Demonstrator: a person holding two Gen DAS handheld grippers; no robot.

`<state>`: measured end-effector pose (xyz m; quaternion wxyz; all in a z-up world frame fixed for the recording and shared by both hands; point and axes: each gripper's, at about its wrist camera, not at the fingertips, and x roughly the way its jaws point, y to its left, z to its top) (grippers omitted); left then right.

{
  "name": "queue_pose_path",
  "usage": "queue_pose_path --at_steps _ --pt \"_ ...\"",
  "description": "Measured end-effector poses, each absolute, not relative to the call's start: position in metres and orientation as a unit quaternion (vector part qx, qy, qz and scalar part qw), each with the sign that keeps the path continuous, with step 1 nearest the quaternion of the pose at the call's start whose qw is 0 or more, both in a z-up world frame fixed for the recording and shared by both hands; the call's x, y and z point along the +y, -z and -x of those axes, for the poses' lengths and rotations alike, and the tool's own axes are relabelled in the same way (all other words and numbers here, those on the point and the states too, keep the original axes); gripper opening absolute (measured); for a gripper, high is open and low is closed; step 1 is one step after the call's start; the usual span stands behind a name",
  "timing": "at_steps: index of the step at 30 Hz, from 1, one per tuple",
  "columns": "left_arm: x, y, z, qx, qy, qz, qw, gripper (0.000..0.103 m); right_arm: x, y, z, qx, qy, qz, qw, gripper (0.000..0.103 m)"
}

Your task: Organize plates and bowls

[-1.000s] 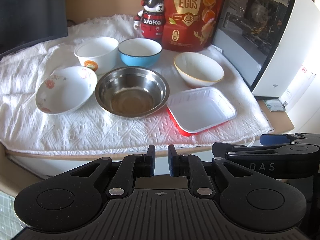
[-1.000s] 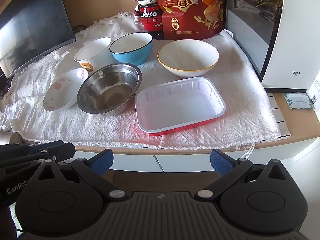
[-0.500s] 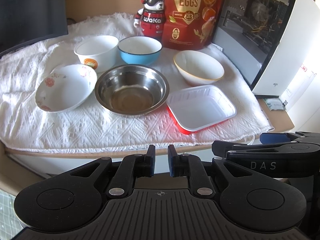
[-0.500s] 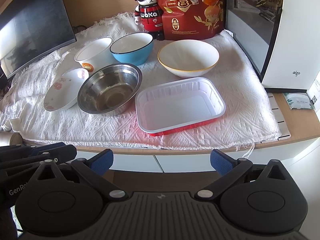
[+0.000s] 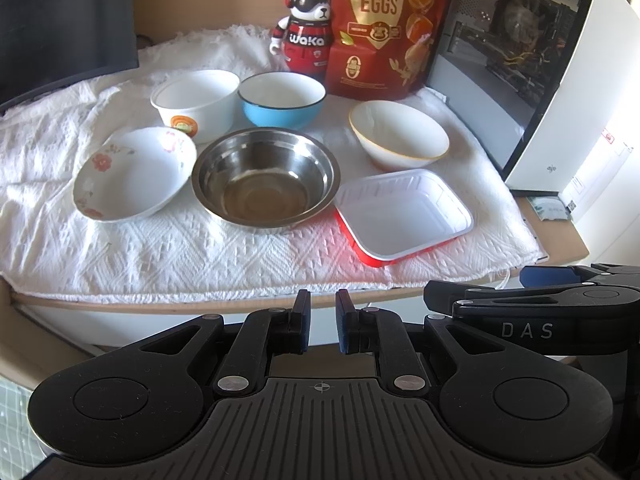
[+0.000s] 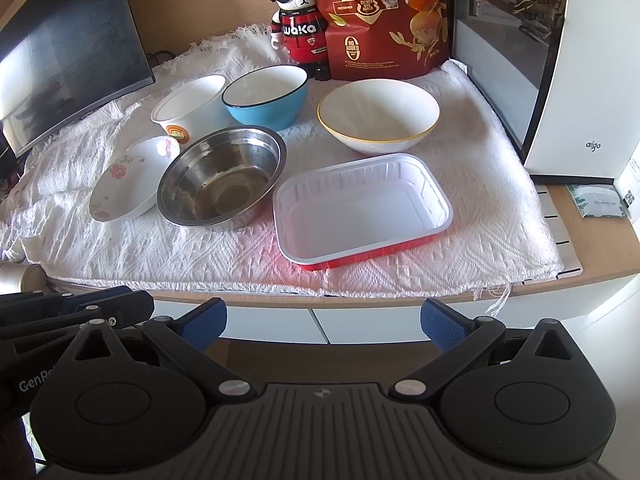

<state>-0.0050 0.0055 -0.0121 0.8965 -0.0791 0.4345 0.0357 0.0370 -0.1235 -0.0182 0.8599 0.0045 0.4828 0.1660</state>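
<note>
On a white cloth (image 5: 168, 248) lie a floral plate (image 5: 134, 174), a steel bowl (image 5: 266, 180), a red tray with a white inside (image 5: 404, 212), a white cup-bowl (image 5: 196, 104), a blue bowl (image 5: 282, 100) and a gold-rimmed white bowl (image 5: 400, 136). The same dishes show in the right wrist view, with the tray (image 6: 362, 204) nearest and the steel bowl (image 6: 222, 182) left of it. My left gripper (image 5: 322, 320) is shut and empty, below the table's front edge. My right gripper (image 6: 322, 320) is open and empty, also in front of the edge.
A panda figure (image 5: 306, 40) and a red quail-egg bag (image 5: 384, 28) stand at the back. A white PC case (image 5: 552, 80) stands at the right, a dark monitor (image 6: 60, 60) at the left. A small packet (image 6: 596, 200) lies on the desk by the case.
Both views have shifted only slightly; the dishes stay where they were and neither gripper's jaws have changed.
</note>
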Motion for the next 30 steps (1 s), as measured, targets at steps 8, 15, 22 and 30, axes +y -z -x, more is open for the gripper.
queue_pose_path --at_steps 8,15,22,30 --pt "0.0058 0.0119 0.0055 0.435 -0.035 0.079 0.896 0.016 -0.124 0.0186 -0.0367 0.482 -0.166 -0.005 0.86 0.103" --pt "0.0062 0.0119 0.0051 0.434 -0.036 0.079 0.897 0.016 -0.1236 0.0183 -0.0368 0.483 -0.166 -0.005 0.86 0.103" --pt "0.0068 0.0092 0.0041 0.433 -0.037 0.085 0.897 0.016 -0.1237 0.0185 -0.0368 0.482 -0.166 -0.005 0.86 0.103" --pt "0.0087 0.003 0.0011 0.424 -0.038 0.094 0.9 0.016 -0.1269 0.0193 -0.039 0.483 -0.165 -0.012 0.86 0.103"
